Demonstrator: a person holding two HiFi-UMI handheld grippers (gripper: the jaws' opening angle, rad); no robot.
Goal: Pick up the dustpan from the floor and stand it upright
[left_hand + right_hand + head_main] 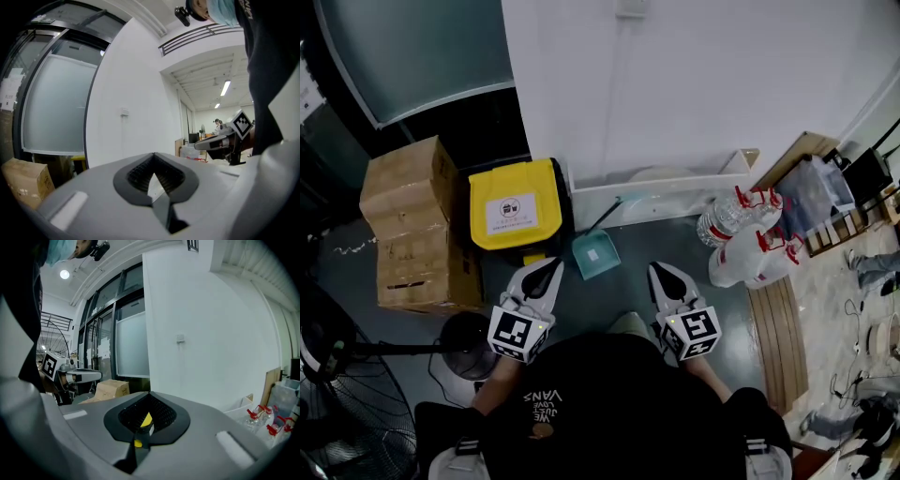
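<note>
The teal dustpan (595, 253) lies on the dark floor by the white wall, its black handle (605, 216) pointing toward the wall. My left gripper (551, 268) hovers just left of it and my right gripper (658, 271) just right of it, neither touching it. Both are shut with nothing held. In the left gripper view the jaws (153, 174) meet in front of the wall, and the right gripper (224, 141) shows at the side. The right gripper view shows its jaws (146, 417) shut, with the left gripper (70, 375) beyond. The dustpan is hidden in both gripper views.
A yellow-lidded bin (514, 206) stands left of the dustpan, next to stacked cardboard boxes (412, 225). A white trough (675, 187) runs along the wall. Spray bottles (750, 246) and a wooden board (778, 337) lie to the right. A floor fan (347, 412) stands at lower left.
</note>
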